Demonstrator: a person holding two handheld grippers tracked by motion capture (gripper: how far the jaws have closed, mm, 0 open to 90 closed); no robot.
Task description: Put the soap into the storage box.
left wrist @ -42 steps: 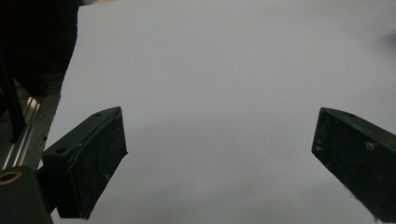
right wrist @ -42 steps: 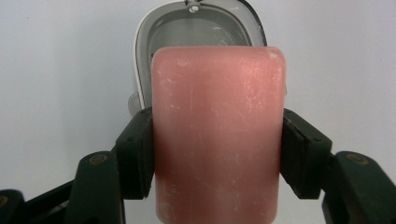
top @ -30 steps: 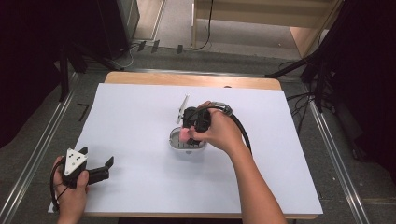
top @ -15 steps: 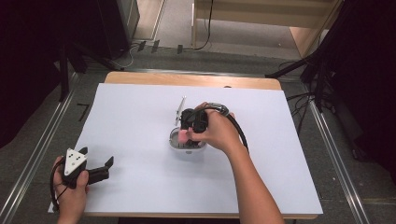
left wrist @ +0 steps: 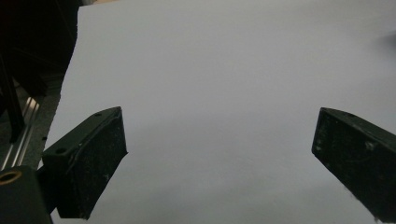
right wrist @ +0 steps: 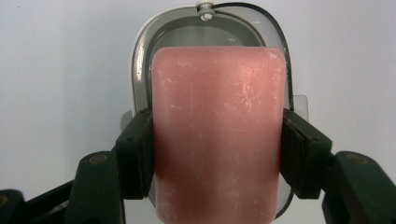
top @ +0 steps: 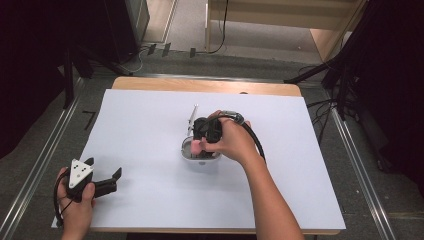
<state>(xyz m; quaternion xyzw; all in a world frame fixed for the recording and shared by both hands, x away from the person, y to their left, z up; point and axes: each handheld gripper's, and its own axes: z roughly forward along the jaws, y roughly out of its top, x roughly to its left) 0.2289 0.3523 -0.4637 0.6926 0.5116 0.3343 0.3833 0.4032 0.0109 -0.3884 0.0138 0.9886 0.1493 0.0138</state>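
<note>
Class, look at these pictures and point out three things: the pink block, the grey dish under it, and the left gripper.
pink block [right wrist: 218, 135]: right gripper view, middle of its front face.
grey dish [right wrist: 140, 70]: right gripper view, left rim.
left gripper [top: 119, 176]: high view, midway between its open fingertips.

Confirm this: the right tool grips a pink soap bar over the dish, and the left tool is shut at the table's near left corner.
Wrong on one count: the left tool is open, its jaws wide apart in the left gripper view. The right tool does grip the soap over the dish.
</note>
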